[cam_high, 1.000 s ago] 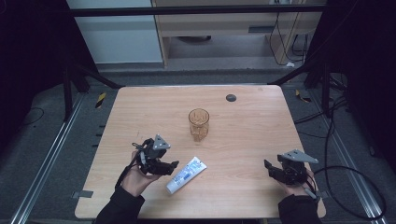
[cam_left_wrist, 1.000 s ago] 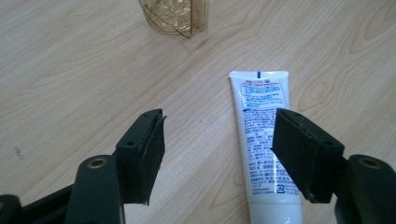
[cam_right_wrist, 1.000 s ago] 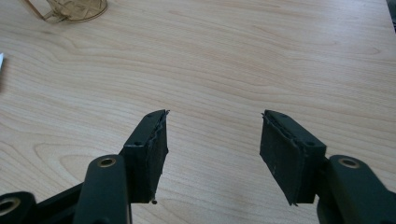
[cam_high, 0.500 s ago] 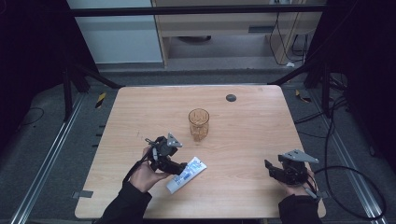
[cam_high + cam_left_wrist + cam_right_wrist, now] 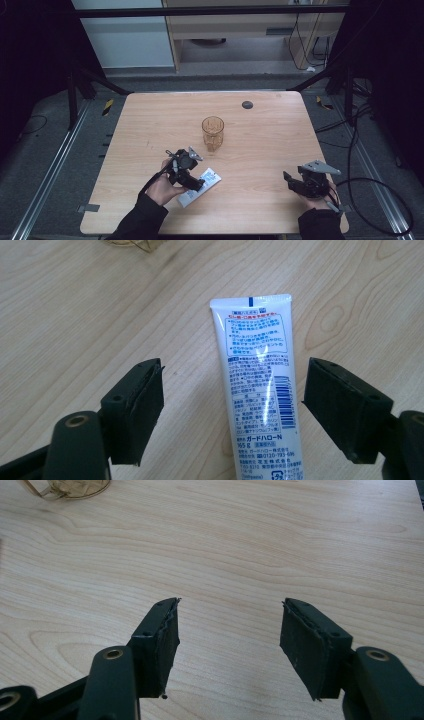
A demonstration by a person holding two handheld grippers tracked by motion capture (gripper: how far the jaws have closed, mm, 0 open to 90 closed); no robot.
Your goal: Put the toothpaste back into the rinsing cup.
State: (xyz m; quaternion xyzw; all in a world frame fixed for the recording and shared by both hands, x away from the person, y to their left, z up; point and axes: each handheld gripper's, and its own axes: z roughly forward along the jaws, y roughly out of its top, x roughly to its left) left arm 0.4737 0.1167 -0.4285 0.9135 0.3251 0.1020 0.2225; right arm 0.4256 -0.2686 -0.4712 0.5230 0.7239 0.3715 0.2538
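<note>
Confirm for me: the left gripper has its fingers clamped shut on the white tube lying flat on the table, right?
Not quite. The left gripper is open: in the left gripper view its fingers have just been opening and stand apart on either side of the white tube, not pressing it. The tube does lie flat on the table.

Left gripper [image 5: 192,181] moved over the tube [image 5: 199,187], fingers opening.

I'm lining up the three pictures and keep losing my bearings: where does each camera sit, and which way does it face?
High view: above the person's side, looking forward and down on the table; both forearms and each hand-held gripper show.
Left gripper view: rides the left hand-held gripper, looking down between its open jaws at the tube.
Right gripper view: rides the right hand-held gripper, facing bare tabletop between open jaws.
Shared: the glass shows in the high view, and its edge in both gripper views.
</note>
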